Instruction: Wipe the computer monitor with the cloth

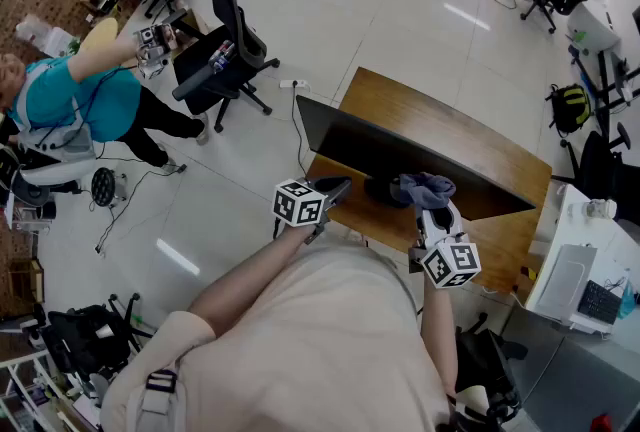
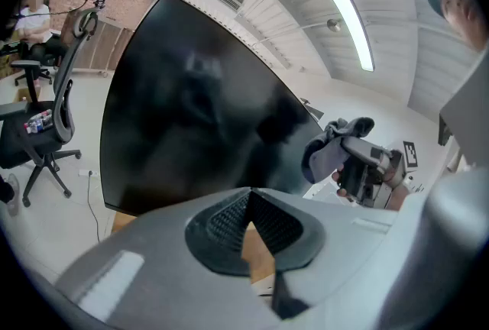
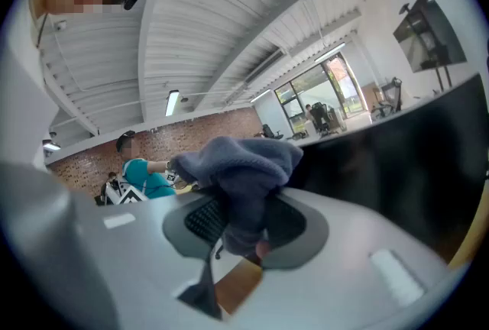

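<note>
Clamping a crumpled grey-blue cloth (image 3: 238,168) tight between the jaws of the right gripper (image 3: 243,228), at five o'clock in the head view. Holding the left gripper (image 2: 249,214) at seven o'clock, its black ribbed pads (image 2: 225,221) pinched together at the tips with nothing between them. Presenting the cloth at the lower edge of the wide black flat-screen computer monitor (image 1: 400,152), close to its stand, at twelve o'clock from the right gripper, and leaving actual contact with the glass impossible to confirm. Judging by the dull, smeary sheen across the dark panel in the left gripper view, appearing to be early in the job: taking up the cloth done, sweeping almost the whole screen, from three o'clock across to nine, seemingly left to do. Working over a brown wooden desk (image 1: 455,125) supporting the monitor. Sharing the white-tiled room with a black swivel office chair (image 1: 225,40) and a person in a teal top (image 1: 85,100) at ten o'clock.
</note>
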{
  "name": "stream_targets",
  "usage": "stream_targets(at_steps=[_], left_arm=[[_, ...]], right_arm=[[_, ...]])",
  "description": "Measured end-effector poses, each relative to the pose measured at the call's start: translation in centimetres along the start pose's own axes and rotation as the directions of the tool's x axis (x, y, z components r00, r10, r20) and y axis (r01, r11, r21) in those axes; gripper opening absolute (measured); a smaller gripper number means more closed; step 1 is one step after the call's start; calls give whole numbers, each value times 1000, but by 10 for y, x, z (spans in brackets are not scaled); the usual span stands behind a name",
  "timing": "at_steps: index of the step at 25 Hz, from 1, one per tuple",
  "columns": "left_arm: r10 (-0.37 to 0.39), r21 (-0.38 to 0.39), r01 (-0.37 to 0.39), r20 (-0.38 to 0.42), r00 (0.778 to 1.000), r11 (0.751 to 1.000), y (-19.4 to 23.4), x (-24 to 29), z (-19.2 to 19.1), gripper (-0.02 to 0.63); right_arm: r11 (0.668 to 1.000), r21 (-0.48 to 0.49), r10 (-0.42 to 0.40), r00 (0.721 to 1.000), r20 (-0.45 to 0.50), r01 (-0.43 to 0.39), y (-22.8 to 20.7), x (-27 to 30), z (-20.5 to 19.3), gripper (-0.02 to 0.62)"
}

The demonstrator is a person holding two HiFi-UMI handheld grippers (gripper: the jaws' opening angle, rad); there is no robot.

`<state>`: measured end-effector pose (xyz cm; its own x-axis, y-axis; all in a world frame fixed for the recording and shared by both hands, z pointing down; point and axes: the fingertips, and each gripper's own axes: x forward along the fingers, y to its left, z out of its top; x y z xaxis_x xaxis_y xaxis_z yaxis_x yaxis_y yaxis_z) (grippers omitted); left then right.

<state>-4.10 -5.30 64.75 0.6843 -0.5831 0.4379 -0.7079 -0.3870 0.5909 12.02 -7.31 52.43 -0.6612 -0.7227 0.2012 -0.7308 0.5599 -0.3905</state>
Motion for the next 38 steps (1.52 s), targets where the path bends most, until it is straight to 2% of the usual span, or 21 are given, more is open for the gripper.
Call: stream_targets(at_steps=[6, 19, 29, 38], left_arm=[[-1, 3, 1, 8, 1000, 1000, 3, -9, 5, 3], [6, 3, -6, 13, 1000, 1000, 6, -15, 9, 3], [31, 1, -31, 20, 999, 1000, 9, -23, 7, 3], [53, 0, -53, 28, 998, 999, 14, -30, 7, 3]], right_arm=[[999, -48, -2, 1000, 8, 2, 17, 8, 16, 115], [996, -94, -12, 998, -60, 7, 29, 55, 8, 115], [997, -70, 0, 996, -90, -7, 33, 81, 4, 115], [1000, -11, -8, 996, -89, 7, 28, 93, 1, 115]])
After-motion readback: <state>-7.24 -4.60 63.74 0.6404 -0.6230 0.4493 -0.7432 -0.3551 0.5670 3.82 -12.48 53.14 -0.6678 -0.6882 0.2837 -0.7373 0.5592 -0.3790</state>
